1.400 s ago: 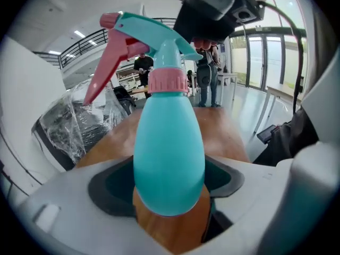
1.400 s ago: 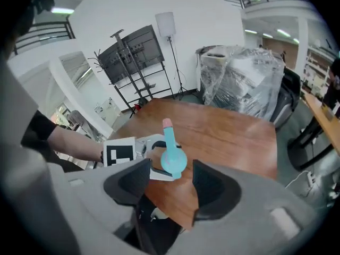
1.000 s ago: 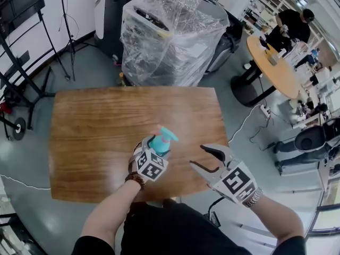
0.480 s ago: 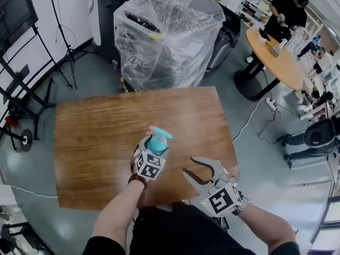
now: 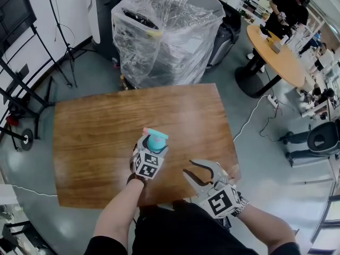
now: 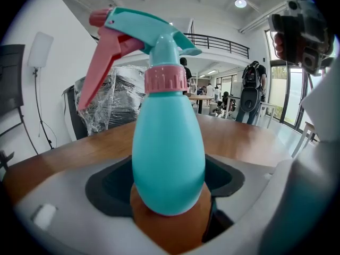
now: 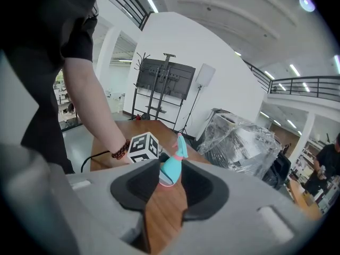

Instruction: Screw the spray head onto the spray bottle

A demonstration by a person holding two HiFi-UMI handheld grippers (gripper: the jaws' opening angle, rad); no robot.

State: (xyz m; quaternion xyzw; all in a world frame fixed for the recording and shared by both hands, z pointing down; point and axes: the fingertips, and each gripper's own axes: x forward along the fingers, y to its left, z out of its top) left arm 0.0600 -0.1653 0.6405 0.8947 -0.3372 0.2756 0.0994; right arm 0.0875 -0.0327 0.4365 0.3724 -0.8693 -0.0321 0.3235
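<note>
- The left gripper has its fingers clamped on the rounded lower body of the spray bottle, upright over the near half of the counter. That smooth, egg-like shape could turn or slide in the fingers once a twist is applied, so the bottle would spin instead of the thread taking up.
- The spray head already sits on the neck, with its pink collar in place. I cannot tell how far it is threaded. If it sits crooked, more turning would probably cross the thread and jam it.
- The right gripper hangs by the counter's near right edge. Its fingers are apart with nothing between them, and they have just been closing. If they arrive too narrow, they may bump the head rather than slip round the collar, tipping the bottle in the left grip.
- Catching the pink trigger instead of the collar is another risk. That would likely swing the nozzle round or squeeze out a spray without tightening anything.
- The bottle is close to the counter's near edge. If either grip slips there, it would likely drop onto the floor rather than onto the wood.
- Whether the base rests on the counter or hangs just above it cannot be told. If it hangs, nothing but the left fingers resists the twist.
</note>
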